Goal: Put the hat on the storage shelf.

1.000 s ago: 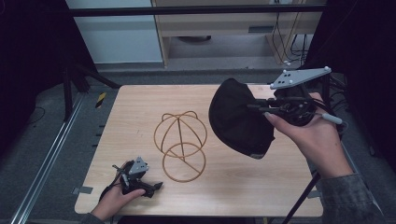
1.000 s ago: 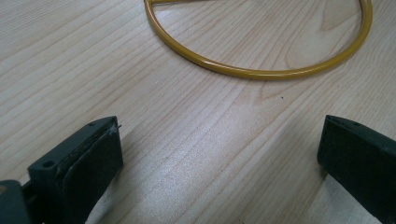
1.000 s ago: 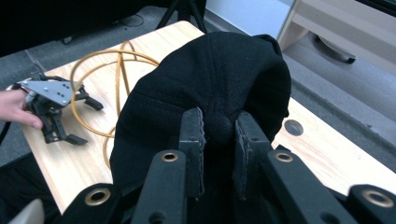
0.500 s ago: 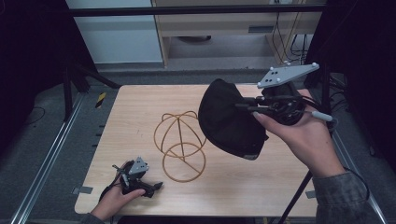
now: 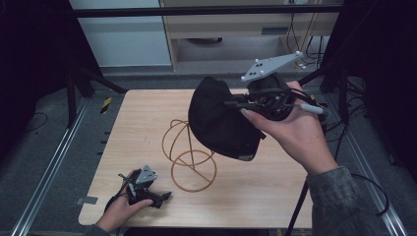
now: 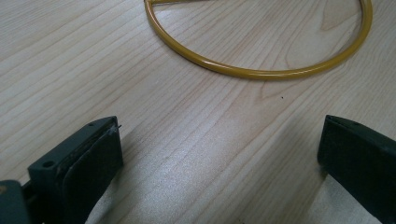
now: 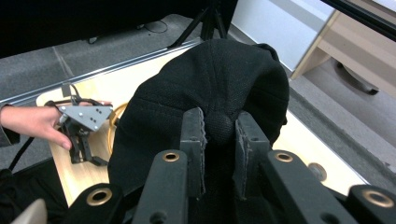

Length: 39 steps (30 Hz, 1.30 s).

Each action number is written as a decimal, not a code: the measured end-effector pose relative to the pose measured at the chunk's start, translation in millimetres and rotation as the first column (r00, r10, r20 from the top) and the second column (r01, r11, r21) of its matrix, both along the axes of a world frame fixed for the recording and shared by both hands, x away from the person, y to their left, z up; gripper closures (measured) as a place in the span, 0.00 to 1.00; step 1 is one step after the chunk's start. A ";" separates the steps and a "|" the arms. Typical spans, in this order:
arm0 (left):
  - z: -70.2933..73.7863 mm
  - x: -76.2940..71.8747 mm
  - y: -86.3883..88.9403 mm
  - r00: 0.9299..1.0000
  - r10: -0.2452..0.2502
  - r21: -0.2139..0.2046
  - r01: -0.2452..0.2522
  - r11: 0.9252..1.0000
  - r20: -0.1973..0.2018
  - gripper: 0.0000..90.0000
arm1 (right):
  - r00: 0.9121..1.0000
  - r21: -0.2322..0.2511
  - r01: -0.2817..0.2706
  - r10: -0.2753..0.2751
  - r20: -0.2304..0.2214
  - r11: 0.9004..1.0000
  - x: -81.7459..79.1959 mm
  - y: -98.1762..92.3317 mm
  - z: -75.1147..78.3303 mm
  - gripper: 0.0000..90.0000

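Note:
A black cap (image 5: 221, 120) hangs in the air over the table, right beside and partly over the yellow wire hat stand (image 5: 189, 157). My right gripper (image 7: 219, 128) is shut on the cap's top button, the fabric bunched between its jaws; in the high view the right gripper (image 5: 236, 104) sits at the cap's right side. The cap (image 7: 205, 88) hides most of the stand there. My left gripper (image 5: 164, 195) rests on the table near the front left edge, jaws wide open. In the left gripper view the stand's base ring (image 6: 261, 70) lies just ahead of the left gripper (image 6: 219, 154).
The wooden table (image 5: 133, 128) has bare room at the left and back. Metal rails run along the floor on both sides. A low shelf unit (image 5: 246, 29) stands behind the table. Cables trail off the right edge.
My right gripper has carried the cap leftward and a little down, toward the top of the wire stand. The left gripper has stayed in place.

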<state>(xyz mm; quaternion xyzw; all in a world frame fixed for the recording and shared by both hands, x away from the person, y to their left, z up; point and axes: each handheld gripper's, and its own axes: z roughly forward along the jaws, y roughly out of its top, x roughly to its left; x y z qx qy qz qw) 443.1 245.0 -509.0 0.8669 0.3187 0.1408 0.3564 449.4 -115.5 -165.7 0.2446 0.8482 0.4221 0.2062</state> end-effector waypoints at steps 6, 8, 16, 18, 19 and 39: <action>0.0 0.0 0.0 1.000 0.000 0.000 0.000 1.000 0.000 0.00 | 0.999 -0.023 -0.031 0.030 -0.010 0.999 8.9 24.0 2.0 0.85; 0.0 0.0 0.0 1.000 0.000 0.000 0.000 1.000 0.000 0.00 | 0.999 -0.030 -0.041 0.040 -0.014 0.999 10.9 32.3 2.6 0.85; -0.2 -0.2 -0.2 1.000 0.002 -0.003 -0.002 1.000 -0.002 0.00 | 0.997 -0.073 -0.077 0.075 -0.033 0.994 19.6 64.3 2.3 0.85; 0.1 -0.1 0.1 1.000 -0.001 0.002 0.001 1.000 -0.002 0.00 | 0.996 -0.084 -0.083 0.080 -0.039 0.993 21.4 71.0 1.8 0.85; 0.0 -0.1 0.0 1.000 -0.001 0.001 0.001 1.000 -0.002 0.00 | 0.995 -0.093 -0.089 0.085 -0.047 0.992 23.2 77.0 1.3 0.85; 0.1 -0.1 0.1 1.000 -0.001 0.002 0.001 1.000 -0.002 0.00 | 0.989 -0.161 -0.111 0.094 -0.112 0.981 43.1 110.9 -15.3 0.85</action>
